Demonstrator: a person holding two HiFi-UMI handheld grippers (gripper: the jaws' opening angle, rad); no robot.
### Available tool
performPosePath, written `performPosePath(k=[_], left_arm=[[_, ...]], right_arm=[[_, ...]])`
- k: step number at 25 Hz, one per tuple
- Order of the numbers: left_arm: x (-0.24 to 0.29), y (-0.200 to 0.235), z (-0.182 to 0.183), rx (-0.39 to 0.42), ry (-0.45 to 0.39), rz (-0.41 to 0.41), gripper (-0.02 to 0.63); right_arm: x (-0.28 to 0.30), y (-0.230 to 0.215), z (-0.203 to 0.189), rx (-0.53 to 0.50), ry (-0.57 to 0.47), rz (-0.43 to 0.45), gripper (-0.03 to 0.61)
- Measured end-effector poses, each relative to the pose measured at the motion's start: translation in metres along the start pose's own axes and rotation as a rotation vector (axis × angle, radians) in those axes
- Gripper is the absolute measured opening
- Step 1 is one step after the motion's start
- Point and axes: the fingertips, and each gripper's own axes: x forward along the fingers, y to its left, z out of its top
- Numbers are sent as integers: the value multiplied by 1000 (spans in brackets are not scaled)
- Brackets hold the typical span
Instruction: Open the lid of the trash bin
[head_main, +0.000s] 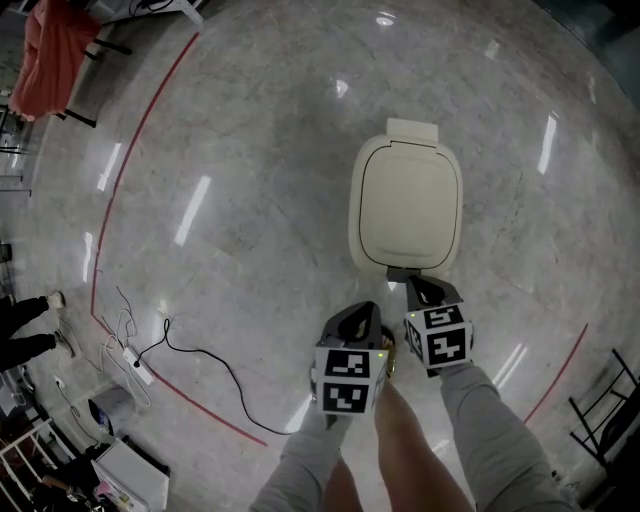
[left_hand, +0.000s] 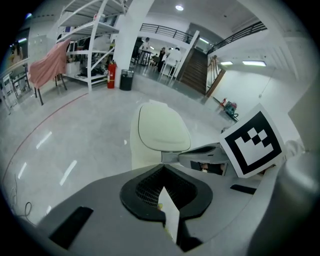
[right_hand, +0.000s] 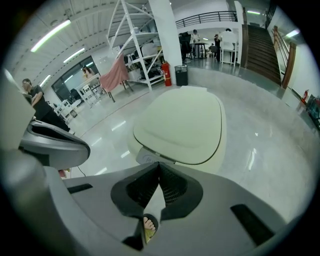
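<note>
hovering beside the shut trash bin (head_main: 408, 205), left gripper (head_main: 367, 309) and right gripper (head_main: 413, 286) are both pressed together.

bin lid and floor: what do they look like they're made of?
Lid: probably moulded plastic. It is cream with a smooth satin finish, rounded corners and only a soft sheen.
Floor: polished stone or stone-look tile, can't tell which. It is grey, faintly veined and glossy, with sharp bright reflections.

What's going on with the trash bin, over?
Left tool shut, empty. Right tool shut, empty, at bin's front edge. Trash bin lid closed. Floor cable well off to left.
</note>
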Motion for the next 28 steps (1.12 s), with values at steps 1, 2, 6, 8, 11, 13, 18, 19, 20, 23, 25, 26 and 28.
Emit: performPosePath(k=[1,2,6,8,11,13,18,19,20,23,25,26,28], left_arm=[[0,1,0,-2,1,1,3],[0,2,0,-4,2,1,3],[1,2,0,-15,6,-2,3],[2,1,0,-12,10,-6,3],[3,-1,-2,-5,14,-10,3],[2,-2,-3,-5,16,-12,3],[2,-2,-6,-6,19,-11,3],[2,-2,-5,-6,18,-10,3],[1,-2,-5,-6,18,-10,3],[-1,-2,-3,-5,16,-9,3],[-3,-2,-1,-3,12,-10,3],[-4,-2,0,-4,10,-10,3],[-7,-2,2,-6,5,-10,3]], right_arm=[[0,0,0,-3,0,-1,-5],[0,0,0,-5,1,-2,-5],[0,1,0,-12,9,-8,-5],[0,2,2,-20,13,-16,-5],[1,3,2,-14,22,-25,-5],[2,2,1,-5,25,-26,-5],[2,0,0,-14,38,-26,-5],[2,0,0,-16,40,-27,-5],[2,0,0,-15,41,-27,-5],[2,0,0,-14,47,-33,-5],[2,-1,0,-20,53,-40,-5],[2,-1,0,-21,57,-43,-5],[2,-1,0,-20,63,-45,-5]])
